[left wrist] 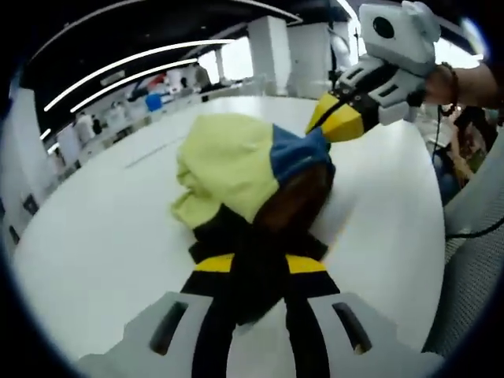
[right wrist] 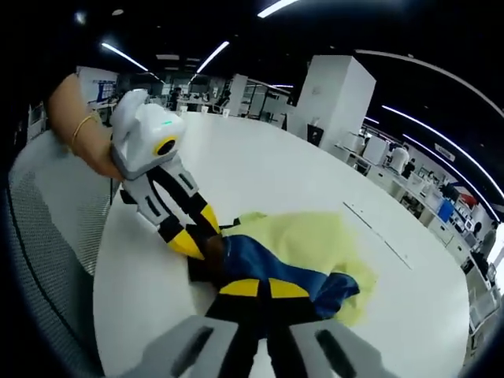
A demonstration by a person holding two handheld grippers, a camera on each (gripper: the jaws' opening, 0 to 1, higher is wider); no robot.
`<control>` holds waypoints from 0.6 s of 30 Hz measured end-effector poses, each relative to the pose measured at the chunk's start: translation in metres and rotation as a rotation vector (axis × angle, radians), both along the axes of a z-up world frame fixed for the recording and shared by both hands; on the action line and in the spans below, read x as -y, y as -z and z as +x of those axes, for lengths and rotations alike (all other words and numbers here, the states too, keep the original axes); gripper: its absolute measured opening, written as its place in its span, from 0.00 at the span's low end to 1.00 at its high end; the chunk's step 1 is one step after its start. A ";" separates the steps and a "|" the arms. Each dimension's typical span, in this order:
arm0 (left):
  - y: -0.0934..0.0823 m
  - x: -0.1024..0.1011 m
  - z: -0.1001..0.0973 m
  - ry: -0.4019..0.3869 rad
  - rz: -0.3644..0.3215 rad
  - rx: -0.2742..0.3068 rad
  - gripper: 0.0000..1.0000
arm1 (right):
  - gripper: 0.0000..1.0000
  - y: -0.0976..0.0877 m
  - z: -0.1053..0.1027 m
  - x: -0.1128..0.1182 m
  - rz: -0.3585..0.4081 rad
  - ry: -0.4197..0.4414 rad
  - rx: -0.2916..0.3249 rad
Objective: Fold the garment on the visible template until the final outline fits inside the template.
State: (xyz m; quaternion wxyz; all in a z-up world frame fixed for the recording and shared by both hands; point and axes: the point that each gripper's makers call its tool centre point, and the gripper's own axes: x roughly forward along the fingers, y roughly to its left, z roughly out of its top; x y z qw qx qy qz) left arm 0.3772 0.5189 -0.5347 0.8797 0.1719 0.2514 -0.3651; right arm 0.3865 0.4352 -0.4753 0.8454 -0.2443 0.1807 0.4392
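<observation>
A bunched garment [left wrist: 232, 161] of pale yellow cloth with a blue panel and a brown patch lies on the white table [left wrist: 102, 236]. In the left gripper view my left gripper [left wrist: 258, 230] is shut on its near dark-brown edge. My right gripper [left wrist: 324, 130] comes in from the upper right, its yellow tips pinched on the blue panel. In the right gripper view my right gripper [right wrist: 257, 274] is shut on the blue cloth of the garment [right wrist: 311, 236]. My left gripper [right wrist: 206, 246] grips the garment's edge just to the left. The two grippers are close together.
A thin dark line [right wrist: 378, 235] runs across the white table [right wrist: 260, 173] beyond the garment. A grey mesh chair [right wrist: 47, 236] stands at the table's edge, beside the person's arm [right wrist: 75, 126]. Desks and white pillars stand far behind.
</observation>
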 end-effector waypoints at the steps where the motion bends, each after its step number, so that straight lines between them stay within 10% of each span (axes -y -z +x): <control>1: 0.000 -0.001 0.000 0.003 0.008 -0.002 0.14 | 0.00 -0.002 0.002 0.001 0.015 0.012 -0.005; 5: -0.004 -0.001 -0.002 0.000 -0.022 -0.039 0.01 | 0.00 -0.011 0.007 0.005 0.059 0.047 -0.015; 18: -0.041 -0.015 -0.008 0.010 -0.040 -0.015 0.00 | 0.00 -0.044 0.027 0.024 0.151 0.133 -0.007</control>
